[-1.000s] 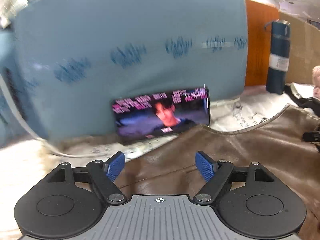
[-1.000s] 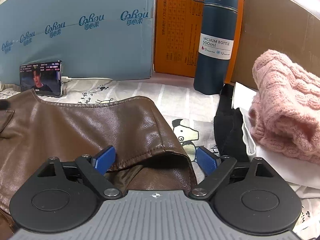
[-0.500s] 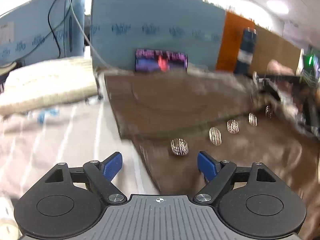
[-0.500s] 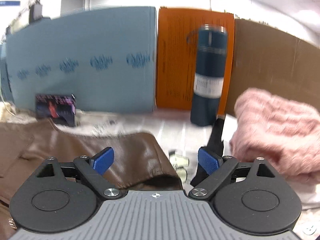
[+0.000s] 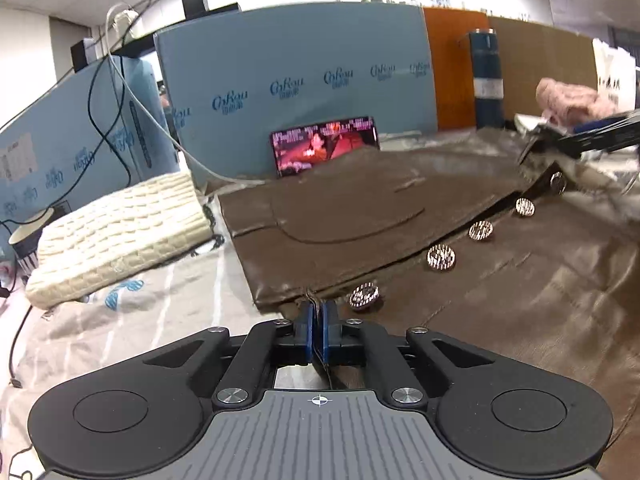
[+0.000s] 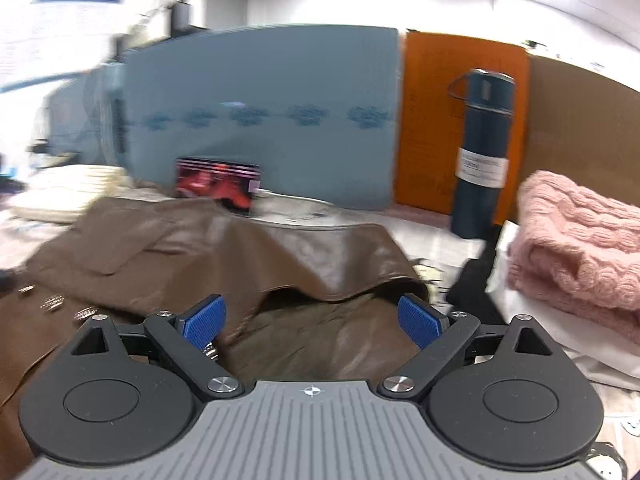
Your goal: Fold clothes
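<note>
A brown leather jacket with a row of sparkly buttons lies spread on the printed bedsheet. My left gripper is shut on the jacket's bottom front corner. In the right wrist view my right gripper is open above a lifted fold of the same jacket, with leather between its blue pads. The right gripper also shows at the far right of the left wrist view, at the jacket's upper edge.
A phone playing video leans on a blue foam board at the back. A folded cream knit lies left. A dark blue vacuum bottle stands back right, with a folded pink sweater and black cloth beside it.
My left gripper swung from the phone down to the jacket's bottom corner and shut on it. My right gripper rose a little above the fold and stayed open.
</note>
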Demonstrator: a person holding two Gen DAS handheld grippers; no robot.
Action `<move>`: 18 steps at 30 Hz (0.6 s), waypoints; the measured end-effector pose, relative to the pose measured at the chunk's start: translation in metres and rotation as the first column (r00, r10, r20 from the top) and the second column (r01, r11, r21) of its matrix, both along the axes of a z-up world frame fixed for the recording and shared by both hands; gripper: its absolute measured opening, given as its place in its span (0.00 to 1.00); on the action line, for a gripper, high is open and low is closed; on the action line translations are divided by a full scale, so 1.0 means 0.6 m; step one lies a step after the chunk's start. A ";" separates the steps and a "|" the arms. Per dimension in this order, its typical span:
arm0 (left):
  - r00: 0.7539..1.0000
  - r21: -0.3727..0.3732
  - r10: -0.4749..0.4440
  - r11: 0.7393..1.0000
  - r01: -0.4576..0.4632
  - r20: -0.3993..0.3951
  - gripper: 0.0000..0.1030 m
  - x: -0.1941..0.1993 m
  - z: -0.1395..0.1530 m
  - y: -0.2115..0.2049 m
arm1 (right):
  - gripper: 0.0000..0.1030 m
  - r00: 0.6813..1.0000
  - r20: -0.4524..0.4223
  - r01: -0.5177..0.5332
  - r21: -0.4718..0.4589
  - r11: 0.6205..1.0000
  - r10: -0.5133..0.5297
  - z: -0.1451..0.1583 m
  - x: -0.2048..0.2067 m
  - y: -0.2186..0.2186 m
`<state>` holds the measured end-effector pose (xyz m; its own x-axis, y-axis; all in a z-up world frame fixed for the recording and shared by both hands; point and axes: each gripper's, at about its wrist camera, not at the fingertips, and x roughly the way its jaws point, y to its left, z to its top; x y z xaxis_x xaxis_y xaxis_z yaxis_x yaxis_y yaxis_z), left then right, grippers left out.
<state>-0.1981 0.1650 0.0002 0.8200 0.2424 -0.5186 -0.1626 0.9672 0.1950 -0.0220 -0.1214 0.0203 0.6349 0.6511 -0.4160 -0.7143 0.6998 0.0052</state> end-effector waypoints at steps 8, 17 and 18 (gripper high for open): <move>0.990 -0.032 0.006 1.000 -0.001 0.144 0.62 -0.057 0.032 0.001 | 0.98 0.988 0.016 -0.154 0.006 0.988 0.153 -0.001 -0.067 -0.081; 0.905 -0.027 -0.388 0.917 0.398 0.175 0.95 -0.141 0.065 -0.076 | 1.00 0.951 0.042 -0.296 -0.161 0.942 0.306 -0.007 -0.141 -0.143; 0.893 -0.020 -0.424 0.902 0.432 0.155 0.95 -0.145 0.064 -0.086 | 1.00 0.945 0.038 -0.311 -0.185 0.932 0.323 -0.008 -0.148 -0.146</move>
<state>-0.2851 0.1136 0.0385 0.9044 -0.1725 -0.3903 0.2467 0.9576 0.1484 -0.1107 -0.2091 0.0153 0.4372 0.7445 -0.5045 -0.8938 0.4221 -0.1517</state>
